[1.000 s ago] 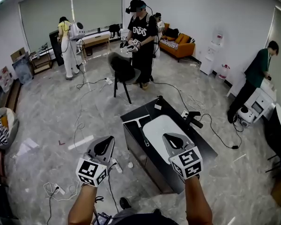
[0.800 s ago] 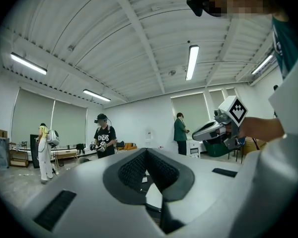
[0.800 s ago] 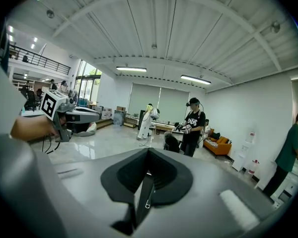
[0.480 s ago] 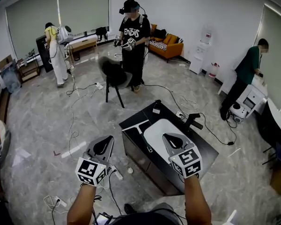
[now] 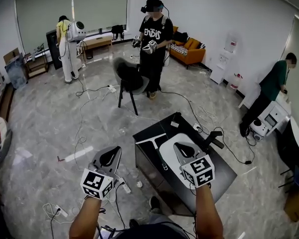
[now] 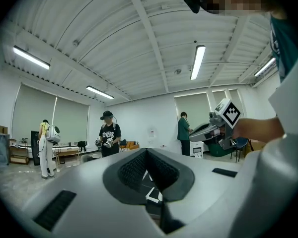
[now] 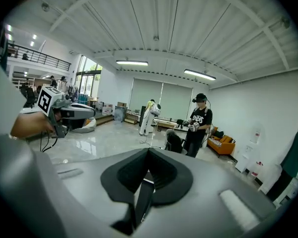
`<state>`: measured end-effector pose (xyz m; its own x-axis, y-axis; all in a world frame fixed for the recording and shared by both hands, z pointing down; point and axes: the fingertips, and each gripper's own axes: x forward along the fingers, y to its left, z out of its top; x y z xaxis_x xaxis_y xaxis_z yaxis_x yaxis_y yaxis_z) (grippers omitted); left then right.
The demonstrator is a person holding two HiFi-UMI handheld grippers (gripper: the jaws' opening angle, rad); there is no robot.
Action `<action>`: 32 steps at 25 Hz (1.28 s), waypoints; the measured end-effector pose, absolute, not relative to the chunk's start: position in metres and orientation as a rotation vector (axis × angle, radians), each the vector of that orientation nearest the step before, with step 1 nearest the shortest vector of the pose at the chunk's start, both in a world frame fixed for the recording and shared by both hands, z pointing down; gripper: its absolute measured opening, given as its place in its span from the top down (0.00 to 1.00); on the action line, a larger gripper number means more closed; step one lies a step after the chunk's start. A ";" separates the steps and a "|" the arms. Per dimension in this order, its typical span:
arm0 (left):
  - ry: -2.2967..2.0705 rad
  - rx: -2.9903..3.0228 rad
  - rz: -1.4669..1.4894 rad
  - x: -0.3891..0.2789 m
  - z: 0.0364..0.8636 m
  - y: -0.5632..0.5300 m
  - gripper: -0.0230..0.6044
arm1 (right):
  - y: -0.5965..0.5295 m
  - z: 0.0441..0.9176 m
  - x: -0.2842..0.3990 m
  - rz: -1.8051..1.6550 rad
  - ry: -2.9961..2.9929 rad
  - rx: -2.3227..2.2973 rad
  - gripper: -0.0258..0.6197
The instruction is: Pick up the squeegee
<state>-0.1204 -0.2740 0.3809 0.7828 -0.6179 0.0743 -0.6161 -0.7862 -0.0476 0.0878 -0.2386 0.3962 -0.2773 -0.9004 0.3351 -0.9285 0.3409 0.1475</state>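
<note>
at left edge of table [image 5: 217, 166], squeegee [image 5: 156, 151], open floor [image 5: 89, 128] beside

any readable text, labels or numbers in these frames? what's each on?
"ENDIS": white print on the standing person's black T-shirt; last letters uncertain.
Left marker cube and right marker cube: square patterns only, no letters.
Everything else is too small or blurred to read.

The right gripper [image 5: 182, 146] covers part of the white basin [image 5: 165, 151]. In both gripper views the table [image 5: 217, 163] shows only as a sliver (gripper housing blocks the rest). The picture's bottom edge cuts both forearms [image 5: 208, 213].
</note>
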 end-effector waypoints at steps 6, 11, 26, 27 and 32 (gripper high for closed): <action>1.105 -2.928 -0.167 -0.113 0.390 -0.310 0.96 | -0.292 0.419 0.095 0.136 -2.287 1.509 0.95; 1.190 -2.931 -0.186 -0.106 0.409 -0.341 0.96 | -0.339 0.449 0.105 0.168 -2.301 1.429 0.95; 1.337 -2.981 -0.366 -0.081 0.504 -0.401 0.96 | -0.428 0.583 0.139 0.360 -2.287 1.288 0.94; 1.344 -2.987 -0.377 -0.080 0.512 -0.403 0.96 | -0.432 0.592 0.140 0.371 -2.284 1.280 0.94; 1.380 -3.013 -0.437 -0.078 0.547 -0.416 0.96 | -0.452 0.638 0.142 0.435 -2.267 1.234 0.94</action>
<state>-0.0778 -0.4165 0.5467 0.6289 -0.7104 0.3159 -0.7627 -0.6426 0.0732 0.1420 -0.4520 0.6385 -0.4512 -0.6789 0.5793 -0.8449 0.5339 -0.0325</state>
